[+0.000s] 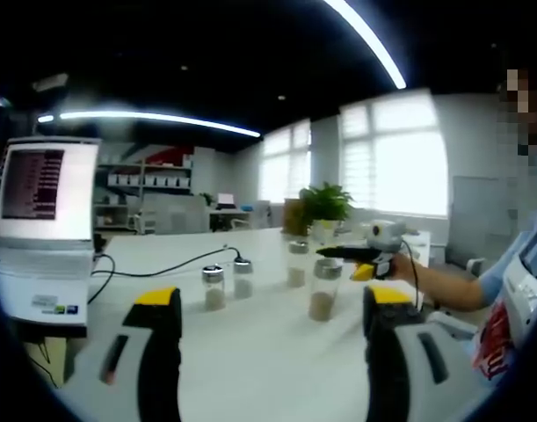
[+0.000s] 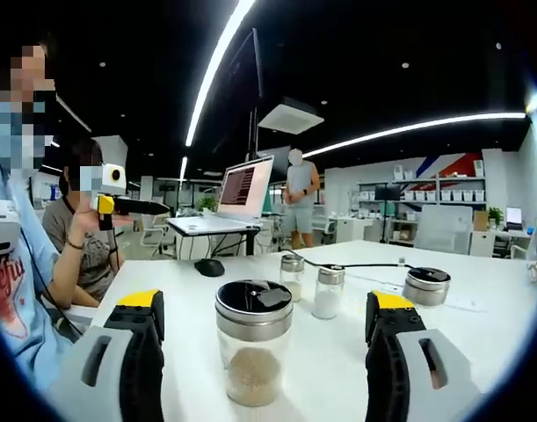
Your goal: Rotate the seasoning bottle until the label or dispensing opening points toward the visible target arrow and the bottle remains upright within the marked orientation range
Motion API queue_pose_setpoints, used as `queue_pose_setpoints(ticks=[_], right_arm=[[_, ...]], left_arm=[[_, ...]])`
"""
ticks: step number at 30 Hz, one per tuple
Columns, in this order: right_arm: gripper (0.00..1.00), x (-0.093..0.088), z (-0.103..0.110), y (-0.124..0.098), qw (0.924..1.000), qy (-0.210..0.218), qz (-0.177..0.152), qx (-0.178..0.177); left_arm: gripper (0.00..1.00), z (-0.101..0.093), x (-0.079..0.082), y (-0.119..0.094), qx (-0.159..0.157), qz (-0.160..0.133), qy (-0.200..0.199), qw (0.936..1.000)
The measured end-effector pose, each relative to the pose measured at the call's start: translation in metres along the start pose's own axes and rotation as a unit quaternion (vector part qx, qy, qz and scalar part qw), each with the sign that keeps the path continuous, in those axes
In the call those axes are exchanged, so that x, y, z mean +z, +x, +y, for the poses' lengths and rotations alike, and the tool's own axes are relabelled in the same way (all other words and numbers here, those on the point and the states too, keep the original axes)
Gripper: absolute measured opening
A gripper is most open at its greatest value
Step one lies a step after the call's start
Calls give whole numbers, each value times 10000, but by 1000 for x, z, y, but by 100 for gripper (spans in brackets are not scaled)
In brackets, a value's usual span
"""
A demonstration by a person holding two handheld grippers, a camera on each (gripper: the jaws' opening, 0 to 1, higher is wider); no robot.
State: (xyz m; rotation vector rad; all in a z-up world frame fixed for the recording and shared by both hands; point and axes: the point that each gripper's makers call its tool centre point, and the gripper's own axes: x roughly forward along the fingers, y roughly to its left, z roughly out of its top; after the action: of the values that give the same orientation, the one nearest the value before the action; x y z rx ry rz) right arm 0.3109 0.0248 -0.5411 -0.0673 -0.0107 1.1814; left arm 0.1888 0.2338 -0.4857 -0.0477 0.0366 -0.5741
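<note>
Nearest to my right gripper [image 2: 259, 352], between its two yellow-tipped jaws, stands one seasoning bottle [image 2: 253, 343]: clear glass, metal lid with a dark flip cap, brownish powder in the bottom, upright on the white table [image 2: 479, 352]. Jaws stand apart on either side of it, not touching the glass as far as I can see. Beyond it, two small shakers [image 2: 292, 276] [image 2: 328, 291] holding pale contents, and a low round tin [image 2: 425, 286] with a cable running to it. Dark mouse [image 2: 209, 267] lies on the table's far left edge. Laptop [image 2: 245, 189] stands on a further desk; a person [image 2: 298, 200] stands behind it. Left gripper [image 1: 268, 352], in its own view, has its jaws spread wide, nothing between them, over bare table. Ahead of it: four glass jars [image 1: 214, 287] [image 1: 243, 276] [image 1: 296, 264] [image 1: 323, 289], a laptop [image 1: 47, 229] at left, a potted plant [image 1: 325, 207] behind. Right gripper enters this view from the right, beside the nearest jar; whether it touches the jar I cannot tell. Seated person's sleeve [image 1: 514, 281] at the right edge.
</note>
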Motion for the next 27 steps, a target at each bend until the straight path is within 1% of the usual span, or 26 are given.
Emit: queue_pose_setpoints(ticks=[3, 5, 8, 12, 15, 16, 17, 18, 21, 27], right_arm=[[99, 1, 0, -9, 9999, -91, 41, -107], [99, 1, 0, -16, 9997, -115, 100, -192], [99, 1, -2, -26, 9990, -180, 154, -376], [99, 1, -6, -40, 9981, -176, 140, -574], [99, 3, -11, -53, 9966, -149, 131, -799], [99, 1, -13, -57, 9958, -96, 195, -885], [99, 0, -18, -63, 9937, -23, 260, -1086], [99, 0, -21, -67, 9924, -67, 278, -1194], [99, 0, -21, -77, 9908, -136, 310, -1310], [99, 10, -18, -99, 9879, -117, 116, -1542]], left_arm=[[90, -1, -1, 1, -17, 10, -8, 10000], [90, -1, -2, 2, 30, 50, 40, 10000], [90, -1, -3, 2, 47, 76, 74, 9999], [90, -3, -2, 3, 6, 40, 31, 10000], [90, -4, -2, 4, -7, 40, 54, 10000], [90, -5, -2, 5, -18, 36, 48, 10000], [90, -5, -2, 5, -30, 31, 37, 10000], [90, -6, -2, 6, -52, 25, 23, 10000], [90, -9, -2, 7, -89, 15, 18, 10000], [90, -11, -1, 9, -131, 6, 35, 9999]])
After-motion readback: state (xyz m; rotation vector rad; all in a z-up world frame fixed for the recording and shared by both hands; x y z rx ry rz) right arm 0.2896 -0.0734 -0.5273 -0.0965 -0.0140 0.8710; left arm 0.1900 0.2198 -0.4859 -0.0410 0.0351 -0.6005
